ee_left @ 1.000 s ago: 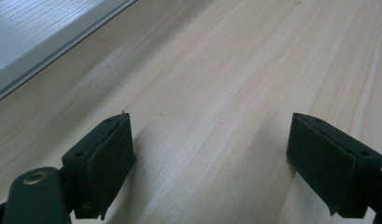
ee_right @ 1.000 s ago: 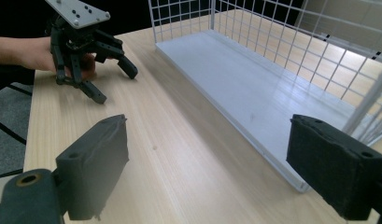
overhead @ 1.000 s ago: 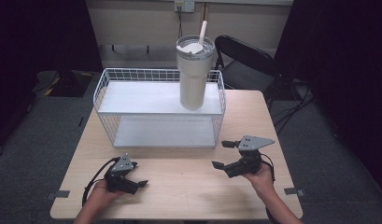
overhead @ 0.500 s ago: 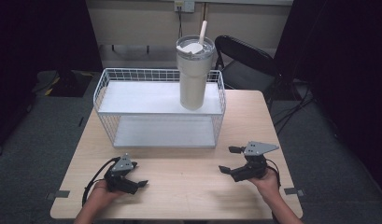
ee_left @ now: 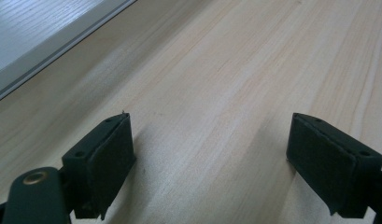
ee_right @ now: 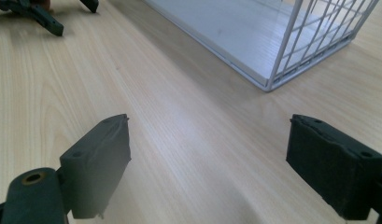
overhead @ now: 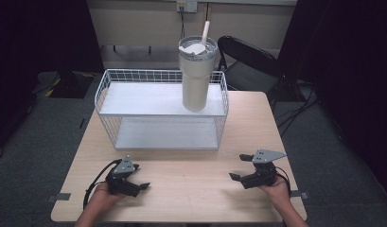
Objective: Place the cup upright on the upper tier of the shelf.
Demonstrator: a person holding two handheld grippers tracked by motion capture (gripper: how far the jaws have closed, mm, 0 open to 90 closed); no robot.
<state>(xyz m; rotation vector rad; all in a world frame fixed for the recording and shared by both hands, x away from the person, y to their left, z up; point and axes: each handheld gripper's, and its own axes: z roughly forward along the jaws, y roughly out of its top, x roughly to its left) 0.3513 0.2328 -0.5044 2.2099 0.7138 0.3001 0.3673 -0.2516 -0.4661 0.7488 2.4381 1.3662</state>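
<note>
I see a pale wood desk (overhead: 191, 184) on grey carpet (overhead: 35, 137), dark room around. My left claw (overhead: 134, 185) and right claw (overhead: 241, 166) rest near its front edge, both released, empty. A tumbler (overhead: 196, 75) stands atop the white wire basket (overhead: 162, 113).

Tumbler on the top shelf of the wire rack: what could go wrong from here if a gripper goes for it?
The tumbler is tall and stands near the right end of the rack, so a sideways bump could tip it over the low rim. Its straw sticks up and could catch a reaching jaw. Both grippers, left and right, are open and low on the table, so either must clear the rim.
</note>
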